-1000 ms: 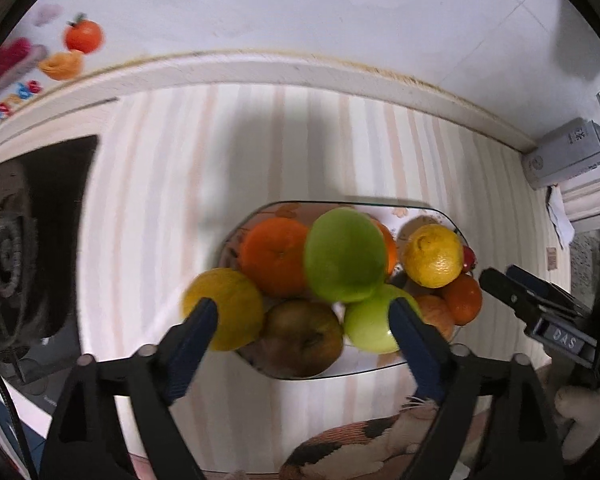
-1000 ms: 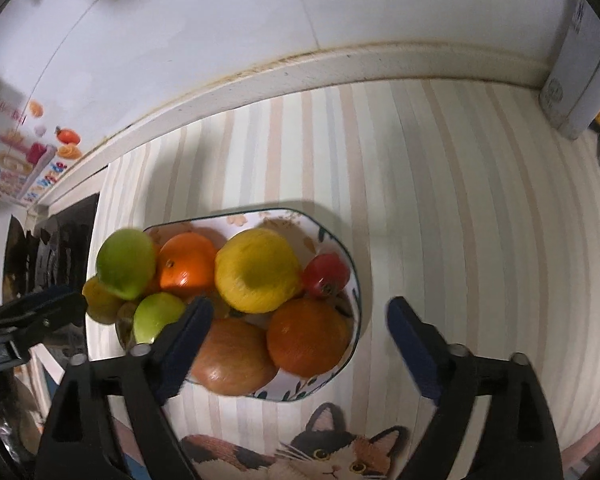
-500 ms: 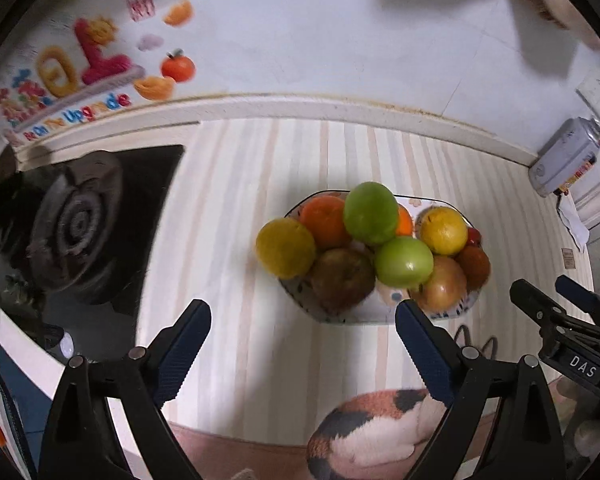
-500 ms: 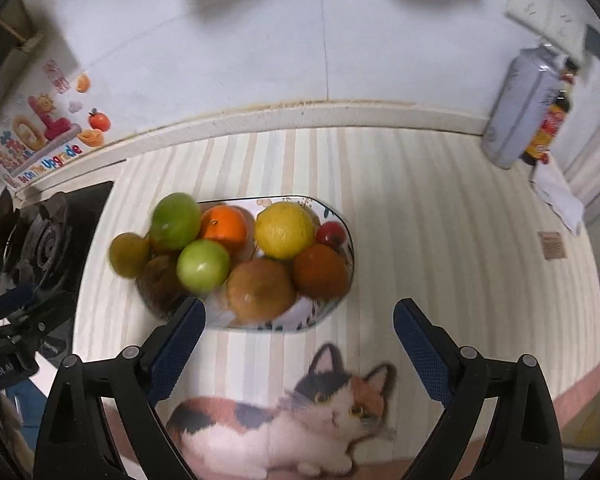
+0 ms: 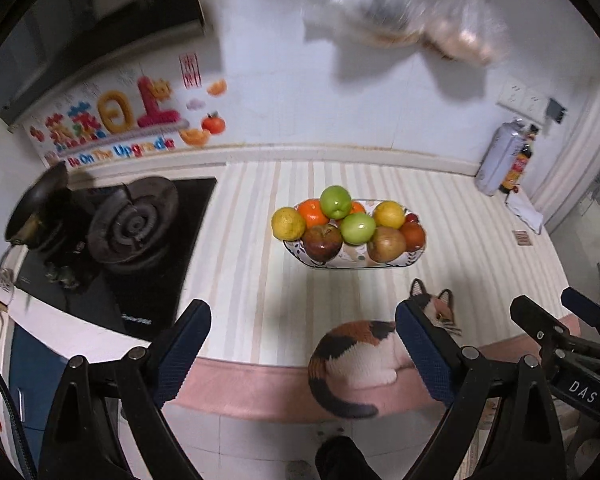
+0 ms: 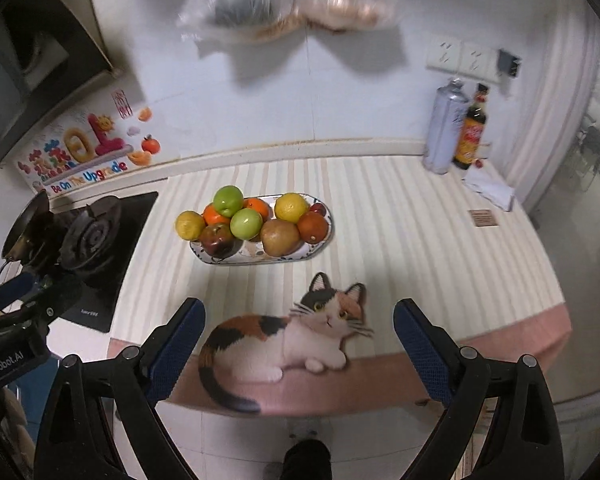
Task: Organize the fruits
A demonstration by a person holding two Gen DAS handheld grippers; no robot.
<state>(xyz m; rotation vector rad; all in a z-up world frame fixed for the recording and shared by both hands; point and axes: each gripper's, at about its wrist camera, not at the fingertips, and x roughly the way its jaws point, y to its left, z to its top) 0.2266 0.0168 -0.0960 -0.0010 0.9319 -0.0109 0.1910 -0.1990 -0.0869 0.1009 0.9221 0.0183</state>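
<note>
The left tool (image 5: 302,334) is released, its two blue-padded fingers wide apart and holding nothing. It hangs over the near edge of the desk (image 5: 240,280), well apart from the fruits. The right tool (image 6: 298,332) is also released and empty, with its fingers spread above the cat picture (image 6: 292,336) that lies at the near edge of the striped cover.

Farther on, in the middle of the desk, stands the oval plate (image 6: 320,246) with the fruits piled on it. A green apple (image 6: 228,201) sits on top of the pile at the far left, and a second green apple (image 6: 245,223) lies just in front of it. Between and behind them is an orange (image 6: 256,206). A yellow lemon (image 6: 291,207) is at the far right, with a small red fruit (image 6: 319,209) beside it. At the near side lie a dark red apple (image 6: 217,239), a brown pear (image 6: 280,237) and a red-orange fruit (image 6: 312,227). One yellow fruit (image 6: 189,225) hangs over the left rim of the plate.

To the left of the plate is the black stove (image 5: 134,224) with a pan (image 5: 36,208) on it. At the far right corner a grey can (image 6: 444,128) and a dark bottle (image 6: 471,132) stand touching each other by the wall. Plastic bags (image 6: 288,0) hang on the wall above.
</note>
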